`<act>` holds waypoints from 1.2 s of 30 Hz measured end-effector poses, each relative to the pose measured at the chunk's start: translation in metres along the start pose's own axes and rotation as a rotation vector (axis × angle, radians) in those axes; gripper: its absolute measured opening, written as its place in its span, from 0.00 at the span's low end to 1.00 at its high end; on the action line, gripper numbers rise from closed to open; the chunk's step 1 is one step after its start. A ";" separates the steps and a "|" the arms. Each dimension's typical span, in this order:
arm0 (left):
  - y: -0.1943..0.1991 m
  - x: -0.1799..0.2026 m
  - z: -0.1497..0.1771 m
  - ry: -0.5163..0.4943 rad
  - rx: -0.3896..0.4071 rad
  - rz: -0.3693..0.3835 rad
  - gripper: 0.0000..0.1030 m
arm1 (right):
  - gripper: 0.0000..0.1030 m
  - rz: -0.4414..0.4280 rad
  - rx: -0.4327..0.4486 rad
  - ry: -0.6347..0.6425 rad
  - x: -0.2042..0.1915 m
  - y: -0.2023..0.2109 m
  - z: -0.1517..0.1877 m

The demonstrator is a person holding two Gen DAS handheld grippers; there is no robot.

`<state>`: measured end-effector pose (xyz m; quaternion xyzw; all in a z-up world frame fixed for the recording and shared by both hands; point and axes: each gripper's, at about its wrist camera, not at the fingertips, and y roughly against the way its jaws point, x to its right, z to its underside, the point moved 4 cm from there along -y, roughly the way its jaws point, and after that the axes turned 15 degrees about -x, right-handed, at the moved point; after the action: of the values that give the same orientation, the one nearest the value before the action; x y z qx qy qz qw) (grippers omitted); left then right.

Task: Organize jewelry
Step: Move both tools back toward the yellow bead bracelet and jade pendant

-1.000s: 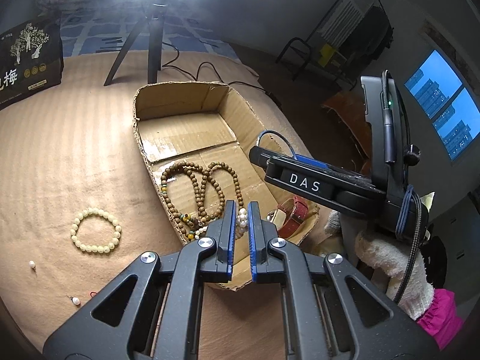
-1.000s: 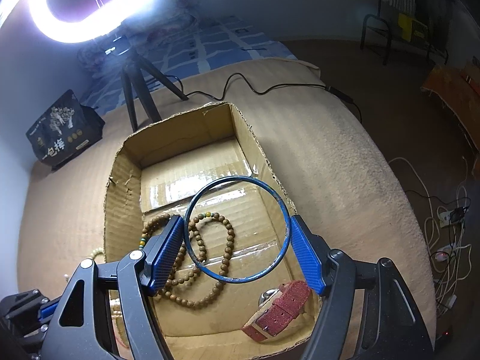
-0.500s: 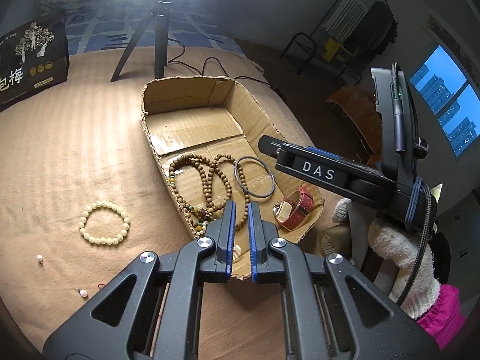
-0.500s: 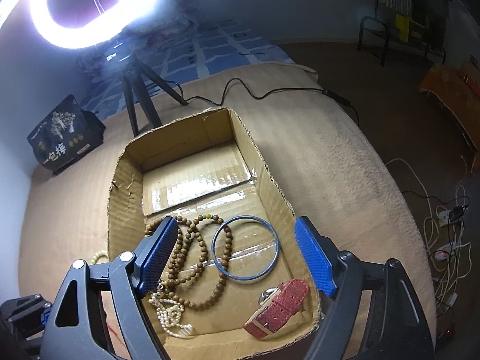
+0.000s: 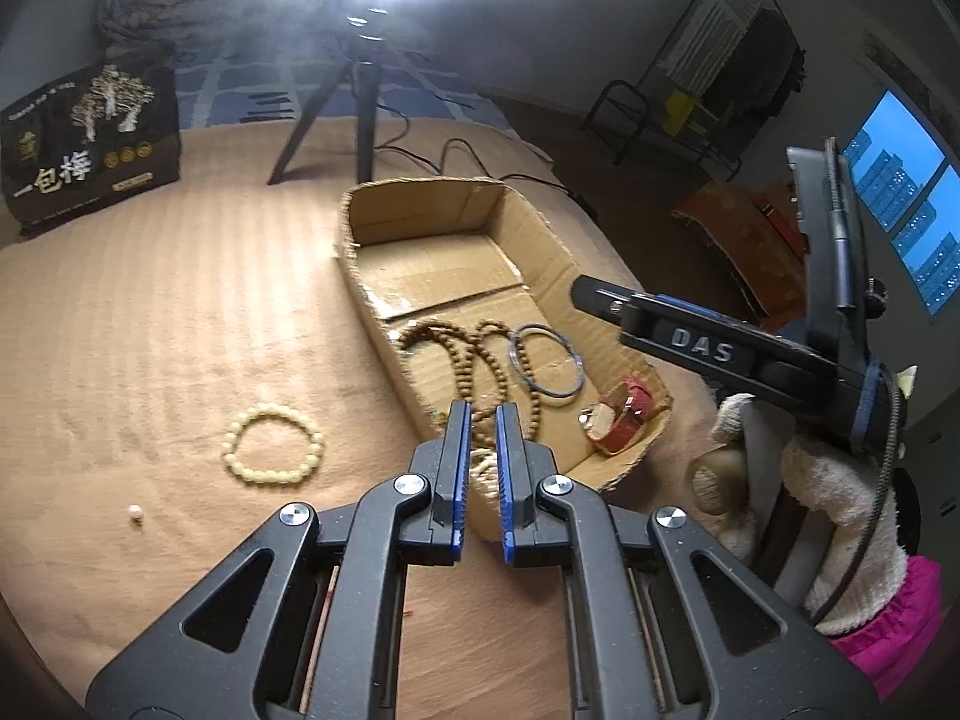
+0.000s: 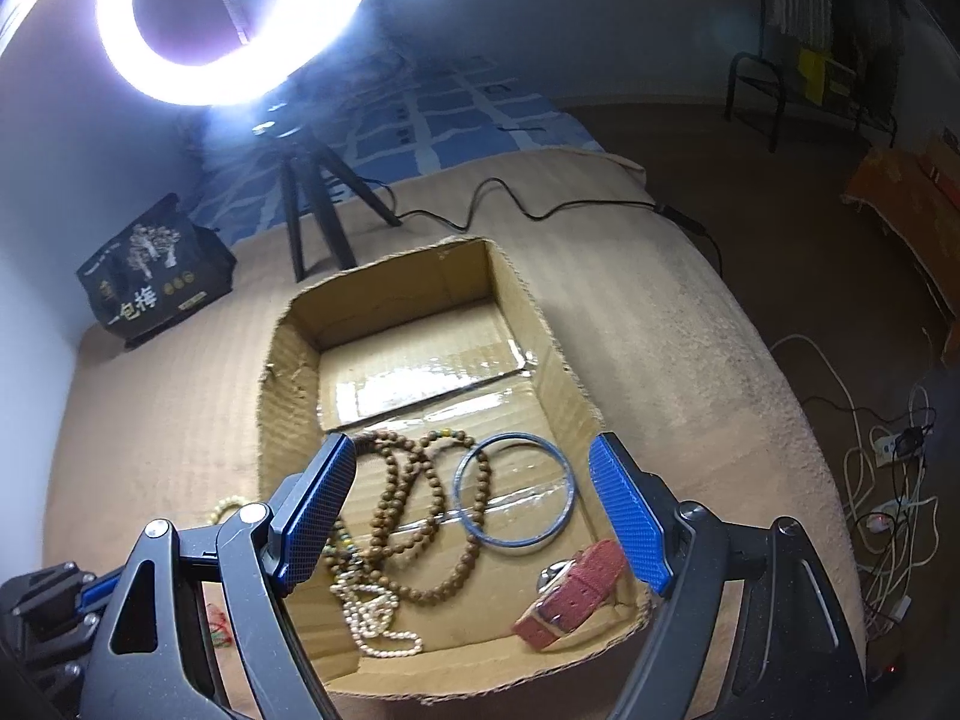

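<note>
One open cardboard box. In it: one brown wooden bead necklace, one blue ring bangle, one red-strapped watch, one white pearl strand. Outside: one cream bead bracelet, one loose white pearl.

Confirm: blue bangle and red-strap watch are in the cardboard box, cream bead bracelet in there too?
Not quite. The cream bead bracelet lies on the tan cover outside the cardboard box, per the left wrist view. The blue bangle and red-strap watch are inside.

Blue bangle; red watch strap; brown beads; cream bracelet; tan box.
</note>
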<state>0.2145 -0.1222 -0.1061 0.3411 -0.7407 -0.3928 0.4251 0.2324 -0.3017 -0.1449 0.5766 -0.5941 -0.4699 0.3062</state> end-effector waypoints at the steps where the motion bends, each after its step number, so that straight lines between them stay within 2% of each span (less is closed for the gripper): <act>1: 0.002 -0.003 0.001 0.002 0.003 -0.006 0.06 | 0.78 -0.006 0.000 0.011 -0.004 0.001 0.001; 14: 0.036 -0.076 0.021 0.050 0.051 -0.157 0.06 | 0.78 -0.021 0.049 0.163 -0.065 0.003 0.013; 18: 0.046 -0.102 0.030 0.086 0.051 -0.170 0.06 | 0.78 -0.040 0.073 0.231 -0.087 -0.001 0.021; 21: 0.051 -0.123 0.037 0.116 0.043 -0.184 0.06 | 0.78 -0.079 0.052 0.272 -0.103 -0.008 0.026; 29: 0.047 -0.164 0.057 0.178 -0.001 -0.190 0.06 | 0.78 -0.166 -0.091 0.331 -0.136 -0.036 0.044; 36: 0.027 -0.176 0.063 0.195 -0.054 -0.157 0.06 | 0.78 -0.232 -0.200 0.362 -0.163 -0.063 0.064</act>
<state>0.2248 0.0567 -0.1670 0.4231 -0.6561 -0.4095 0.4721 0.2232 -0.1229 -0.1971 0.6827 -0.4098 -0.4474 0.4071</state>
